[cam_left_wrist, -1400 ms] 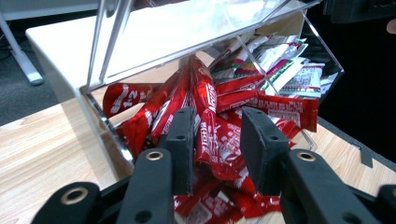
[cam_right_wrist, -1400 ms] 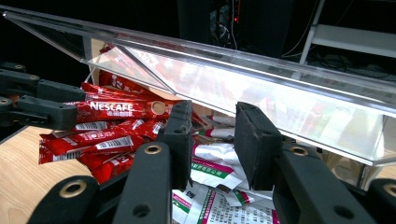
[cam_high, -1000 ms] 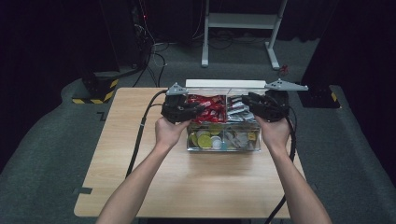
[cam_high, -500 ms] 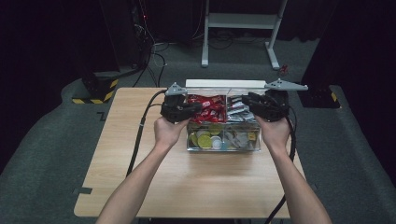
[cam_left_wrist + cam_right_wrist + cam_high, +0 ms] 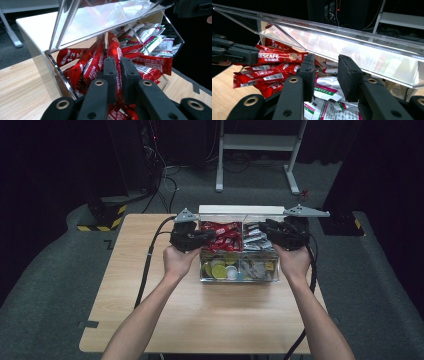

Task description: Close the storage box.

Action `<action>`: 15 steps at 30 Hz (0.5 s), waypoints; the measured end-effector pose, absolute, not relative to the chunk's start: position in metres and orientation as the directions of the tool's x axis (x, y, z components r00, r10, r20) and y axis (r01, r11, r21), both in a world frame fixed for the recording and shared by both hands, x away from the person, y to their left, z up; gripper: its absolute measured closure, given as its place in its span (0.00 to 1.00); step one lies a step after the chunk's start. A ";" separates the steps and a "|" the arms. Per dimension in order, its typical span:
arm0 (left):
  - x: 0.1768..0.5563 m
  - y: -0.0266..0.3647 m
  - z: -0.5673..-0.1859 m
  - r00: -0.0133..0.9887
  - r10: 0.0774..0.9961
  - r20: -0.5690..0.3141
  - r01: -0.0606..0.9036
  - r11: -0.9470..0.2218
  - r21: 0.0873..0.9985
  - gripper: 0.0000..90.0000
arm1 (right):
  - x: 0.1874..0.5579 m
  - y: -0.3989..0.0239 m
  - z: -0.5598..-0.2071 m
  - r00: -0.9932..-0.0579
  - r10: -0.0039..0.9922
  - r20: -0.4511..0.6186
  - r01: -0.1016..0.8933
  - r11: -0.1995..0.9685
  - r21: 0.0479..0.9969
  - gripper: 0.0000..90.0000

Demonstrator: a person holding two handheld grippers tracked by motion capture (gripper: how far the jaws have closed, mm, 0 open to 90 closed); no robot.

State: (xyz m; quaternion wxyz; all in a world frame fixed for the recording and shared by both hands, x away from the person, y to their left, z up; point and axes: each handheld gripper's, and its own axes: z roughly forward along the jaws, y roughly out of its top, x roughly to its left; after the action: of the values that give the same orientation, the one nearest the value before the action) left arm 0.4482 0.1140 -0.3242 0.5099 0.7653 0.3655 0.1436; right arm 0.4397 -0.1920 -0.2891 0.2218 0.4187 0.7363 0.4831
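Red foil is what the left gripper (image 5: pixel 119 61) has just finished closing on: its jaws pinch one coffee stick (image 5: pixel 279 57) at its left end, over the far left compartment of the clear box (image 5: pixel 202 270). From that grip the stick's long axis runs roughly level, left to right, its free end pointing at the right gripper (image 5: pixel 325 62). That gripper's jaws stand spread and empty just beside it, over the white-and-green sachets (image 5: pixel 325 90).

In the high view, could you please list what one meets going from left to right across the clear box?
Left gripper → red sachets → white sachets → right gripper.
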 end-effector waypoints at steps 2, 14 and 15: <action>0.446 0.115 -0.324 0.694 0.705 -0.148 0.405 -0.212 0.890 0.93 | 0.440 -0.192 -0.289 -0.552 0.830 0.076 0.403 0.186 0.896 0.74; 0.435 0.128 -0.320 0.707 0.695 -0.129 0.374 -0.213 0.903 0.94 | 0.441 -0.191 -0.291 -0.551 0.830 0.091 0.406 0.171 0.898 0.74; 0.435 0.128 -0.320 0.708 0.695 -0.124 0.372 -0.218 0.902 0.94 | 0.441 -0.191 -0.291 -0.551 0.830 0.091 0.407 0.172 0.897 0.74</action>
State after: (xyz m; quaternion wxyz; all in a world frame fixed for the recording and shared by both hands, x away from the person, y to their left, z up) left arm 0.4347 0.1284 -0.3202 0.5189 0.7647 0.3490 0.1555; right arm 0.4412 -0.1914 -0.2910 0.2174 0.4210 0.7340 0.4865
